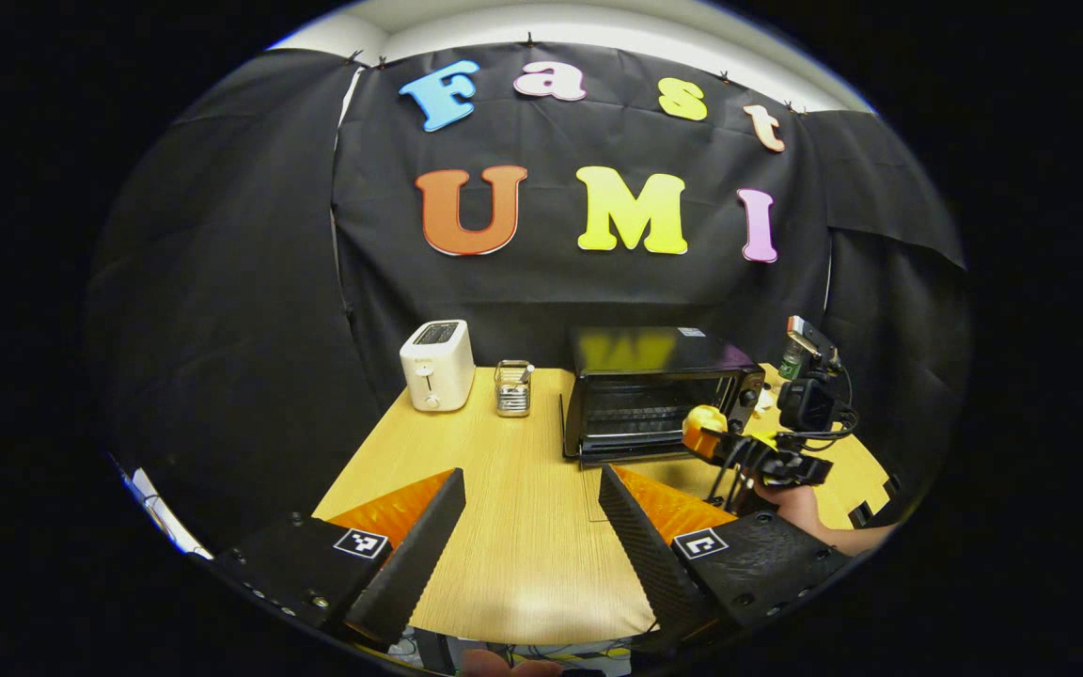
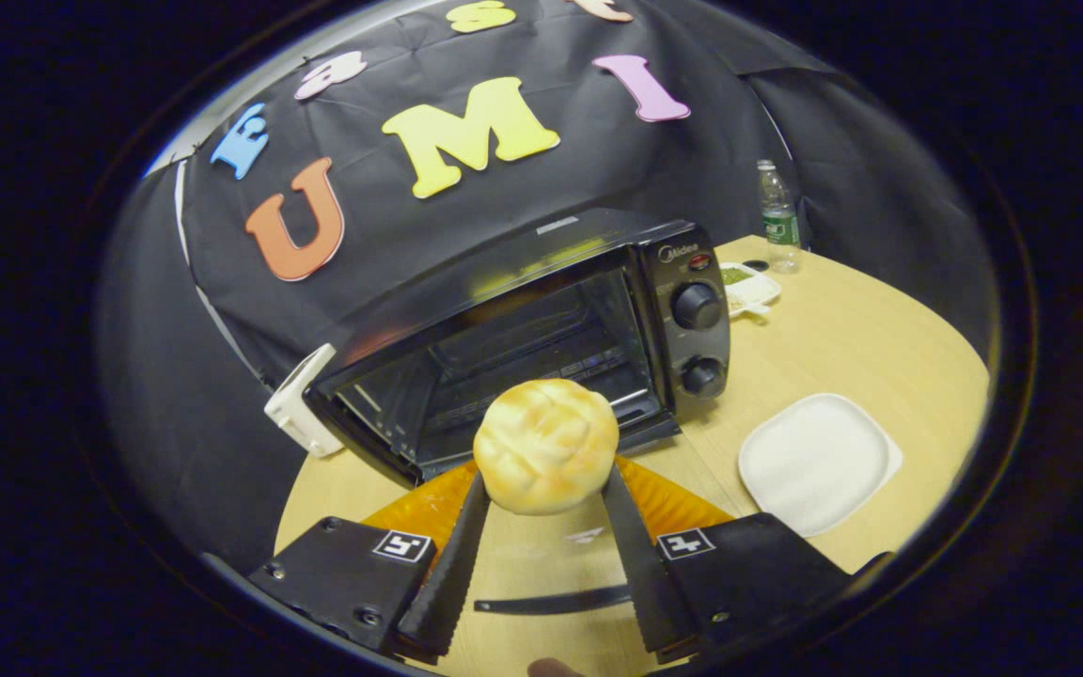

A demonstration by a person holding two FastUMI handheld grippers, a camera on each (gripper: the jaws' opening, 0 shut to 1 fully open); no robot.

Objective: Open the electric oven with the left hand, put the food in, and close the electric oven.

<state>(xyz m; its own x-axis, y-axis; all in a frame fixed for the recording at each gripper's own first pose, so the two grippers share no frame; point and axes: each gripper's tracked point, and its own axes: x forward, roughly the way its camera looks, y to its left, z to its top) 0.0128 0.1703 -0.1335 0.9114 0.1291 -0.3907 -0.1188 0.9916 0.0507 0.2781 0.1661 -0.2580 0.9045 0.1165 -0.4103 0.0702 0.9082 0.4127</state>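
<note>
- Gripping the bread bun (image 2: 546, 446), right gripper (image 2: 541, 512) faces the open oven (image 2: 541, 338) at 12 o'clock
- Left gripper (image 1: 527, 503) gapes, empty
- Bun may clip the oven frame and slip

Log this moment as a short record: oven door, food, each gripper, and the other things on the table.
oven: door down, cavity open
bun: held between the right gripper fingers, in front of the oven mouth, not yet inside
left gripper: open, empty, back from the oven
plate: empty, right of the oven
toaster: left of the oven
rack: between toaster and oven
bottle: at the table's far edge
</note>
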